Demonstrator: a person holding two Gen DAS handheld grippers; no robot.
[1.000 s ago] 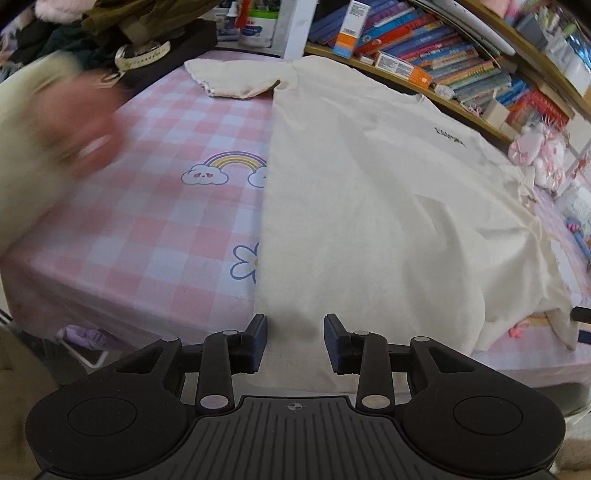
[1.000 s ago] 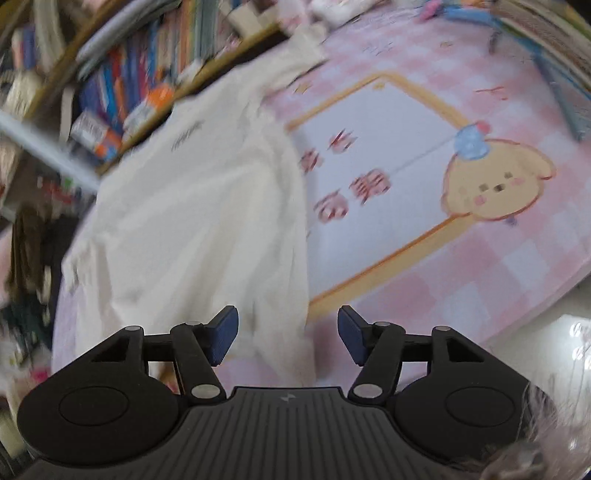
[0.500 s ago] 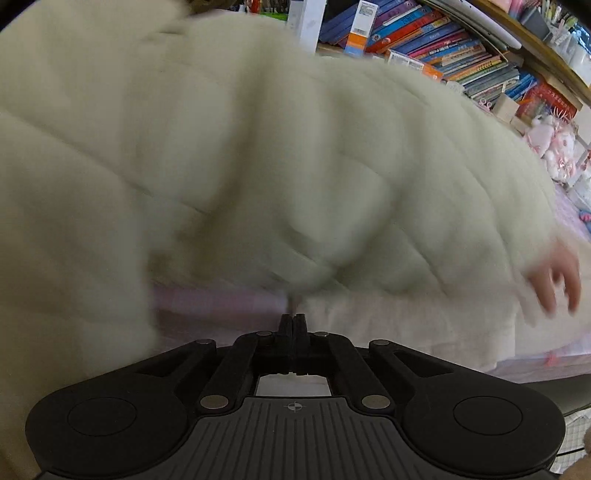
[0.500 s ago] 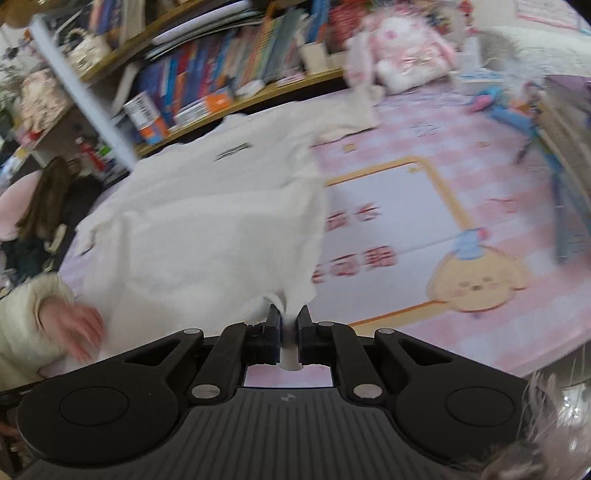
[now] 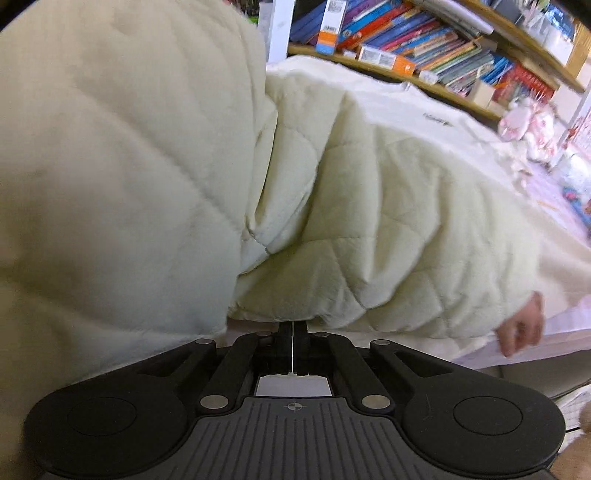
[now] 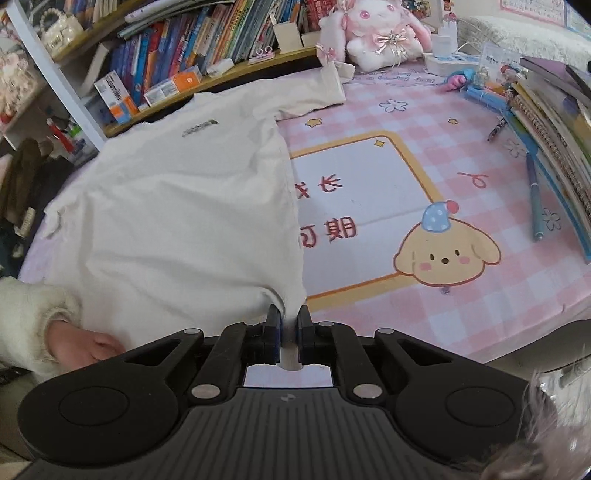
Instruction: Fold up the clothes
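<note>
A cream T-shirt (image 6: 177, 214) lies spread on the pink checked table mat (image 6: 461, 155), its small chest logo toward the bookshelf. My right gripper (image 6: 289, 321) is shut on the shirt's near right hem corner, and the cloth bunches up between the pads. My left gripper (image 5: 292, 332) is shut, with a thin pale strip of the hem between its pads. A person's quilted cream sleeve (image 5: 147, 166) crosses in front of it and hides most of the T-shirt (image 5: 424, 107). The hand (image 5: 521, 325) rests at the hem.
A bookshelf (image 6: 184, 44) runs along the far edge, with a pink plush rabbit (image 6: 376, 33) beside it. Stacked books (image 6: 546, 122) and a blue pen (image 6: 535, 199) lie at the mat's right side. Dark clothes (image 6: 26, 173) are piled at the far left.
Both grippers went from open to shut on the shirt's near hem. The sleeve swung across the left wrist view. The right gripper rose a little, pulling the corner up.
</note>
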